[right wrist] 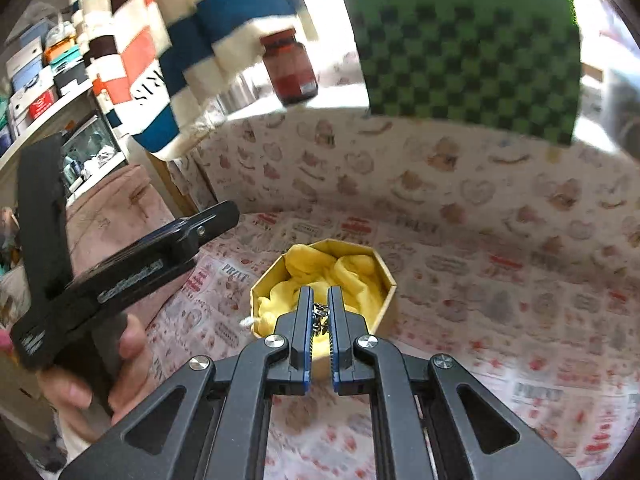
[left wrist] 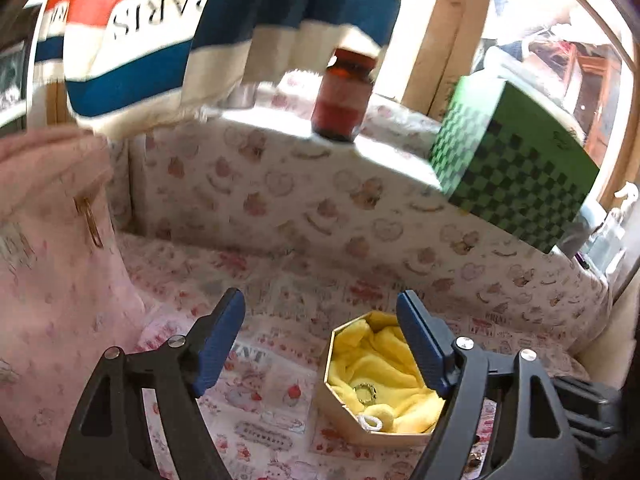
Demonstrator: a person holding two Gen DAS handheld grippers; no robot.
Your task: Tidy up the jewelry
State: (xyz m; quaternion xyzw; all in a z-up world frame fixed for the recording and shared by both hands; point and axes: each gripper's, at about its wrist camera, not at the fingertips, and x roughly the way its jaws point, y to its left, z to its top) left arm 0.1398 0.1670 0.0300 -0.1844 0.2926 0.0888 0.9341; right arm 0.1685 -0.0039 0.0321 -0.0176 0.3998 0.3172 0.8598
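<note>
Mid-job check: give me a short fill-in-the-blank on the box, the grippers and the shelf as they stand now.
1. The octagonal box is lined with ____ cloth.
2. The right gripper is shut on a small piece of ____.
3. The left gripper is ____.
4. The checkered box on the shelf is ____.

Missing words: yellow; jewelry; open; green

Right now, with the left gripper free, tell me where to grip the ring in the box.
Grip the ring across its band, coming straight down with the left gripper: it lies flat on yellow cloth inside the octagonal box, whose walls block any sideways approach.
</note>
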